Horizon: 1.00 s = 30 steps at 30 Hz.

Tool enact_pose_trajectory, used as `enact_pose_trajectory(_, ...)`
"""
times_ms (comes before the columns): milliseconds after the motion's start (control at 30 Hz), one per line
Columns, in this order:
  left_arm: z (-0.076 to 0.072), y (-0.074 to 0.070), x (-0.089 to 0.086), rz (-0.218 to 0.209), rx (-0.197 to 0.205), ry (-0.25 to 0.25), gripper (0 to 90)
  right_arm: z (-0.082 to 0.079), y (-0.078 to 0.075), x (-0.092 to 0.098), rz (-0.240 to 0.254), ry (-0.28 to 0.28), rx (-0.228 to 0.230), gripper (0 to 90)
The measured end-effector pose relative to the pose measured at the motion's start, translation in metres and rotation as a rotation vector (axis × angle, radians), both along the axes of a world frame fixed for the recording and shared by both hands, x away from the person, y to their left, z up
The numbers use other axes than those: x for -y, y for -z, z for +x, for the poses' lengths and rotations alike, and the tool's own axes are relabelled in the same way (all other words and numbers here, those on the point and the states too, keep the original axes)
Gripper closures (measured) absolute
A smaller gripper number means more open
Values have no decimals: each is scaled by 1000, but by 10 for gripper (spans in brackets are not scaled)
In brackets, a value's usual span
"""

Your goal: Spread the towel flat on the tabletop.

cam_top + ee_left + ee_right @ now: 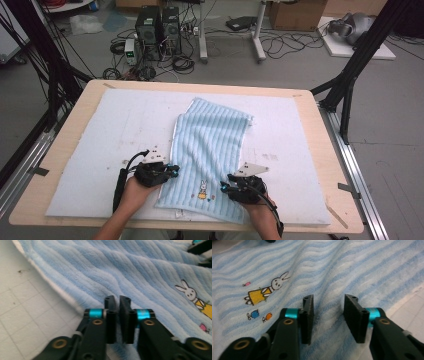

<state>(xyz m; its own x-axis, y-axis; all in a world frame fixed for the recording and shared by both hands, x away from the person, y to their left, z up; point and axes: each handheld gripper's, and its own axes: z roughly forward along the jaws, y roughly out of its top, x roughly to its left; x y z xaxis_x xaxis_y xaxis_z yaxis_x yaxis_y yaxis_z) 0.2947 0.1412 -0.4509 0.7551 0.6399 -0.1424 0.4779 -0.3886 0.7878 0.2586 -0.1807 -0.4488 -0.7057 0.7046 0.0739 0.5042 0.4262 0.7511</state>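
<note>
White foam mat [115, 130] on wooden table [320, 150]; computer towers [159, 31], cables [280, 45] beyond.

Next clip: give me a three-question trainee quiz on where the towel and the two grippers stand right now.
1. True or false: the towel lies spread flat in a single layer on the white mat.
2. Which gripper has its fingers standing apart over the towel? A. left gripper B. right gripper
3. Fill in: the picture stitched near the towel's near edge is a ____ in a yellow dress.

Key
1. False: its far end is folded back over itself.
2. B; the left gripper's fingers are closed, at the towel's edge.
3. Rabbit.
</note>
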Motion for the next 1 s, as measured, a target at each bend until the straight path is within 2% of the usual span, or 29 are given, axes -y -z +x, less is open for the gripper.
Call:
enact_pose_trajectory(67,-6,1,-2,-21,-19,5,868,0,-1,5,4,-1,-24,802)
enact_pose_trajectory(167,-18,0,-5,-27,-38,28,869,-1,-3,11,13,-16,-51,838)
enact_pose_trajectory(267,-31,0,-7,-36,-52,66,869,-5,-5,15,4,-33,-73,841)
enact_pose_trajectory(400,-47,1,-8,-56,-64,107,868,-13,-7,20,-12,-85,-108,840)
enact_pose_trajectory(467,-52,1,-8,-61,-72,129,864,-19,-9,25,-15,-101,-136,838)
enact_pose_trajectory(600,-56,2,-9,-76,-76,142,854,-24,-10,28,0,-110,-162,804)
enact_pose_trajectory(700,-55,2,-10,-102,-82,117,800,-24,-11,30,40,-104,-143,706)
enact_pose_trajectory(733,-55,2,-11,-115,-80,100,745,-23,-12,31,67,-89,-135,656)
enact_pose_trajectory(767,-54,1,-12,-118,-70,94,668,-21,-14,31,115,-50,-102,578)
enact_pose_trajectory(800,-53,1,-12,-123,-58,80,668,-21,-14,31,115,-50,-102,578)
enact_pose_trajectory(867,-50,0,-14,-135,-43,51,585,-17,-15,29,133,-25,-66,555)
enact_pose_trajectory(1000,-44,-4,-21,-171,-9,12,543,-11,-13,20,103,7,-10,545)
